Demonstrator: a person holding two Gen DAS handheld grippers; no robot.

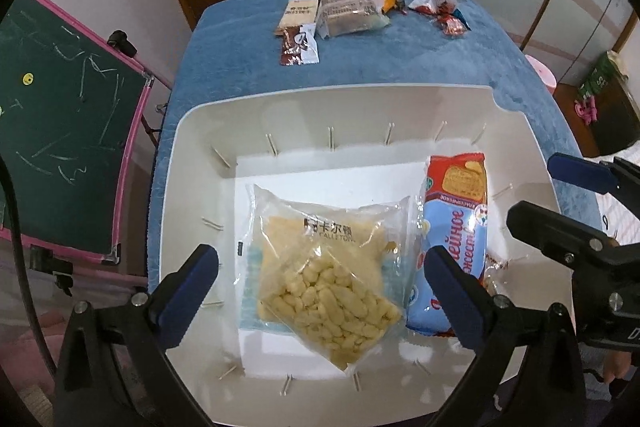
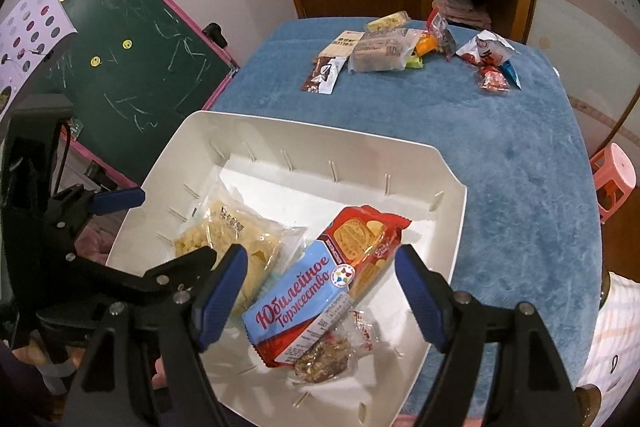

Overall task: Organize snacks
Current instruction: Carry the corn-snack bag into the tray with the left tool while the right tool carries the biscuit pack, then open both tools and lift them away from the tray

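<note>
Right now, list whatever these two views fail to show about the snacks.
- Nut bar, right wrist view: partly under the biscuit pack; in the left view only a sliver shows.
- Puffed-snack bag: in the right view, the right gripper finger covers its near end.
- Far snack pile: labels too small in both.

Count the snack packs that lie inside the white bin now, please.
3: a clear bag of yellow puffs at the left of the white bin, a blue and red biscuit pack beside it, a small nut bar at its near end. Others may be hidden beneath.
</note>
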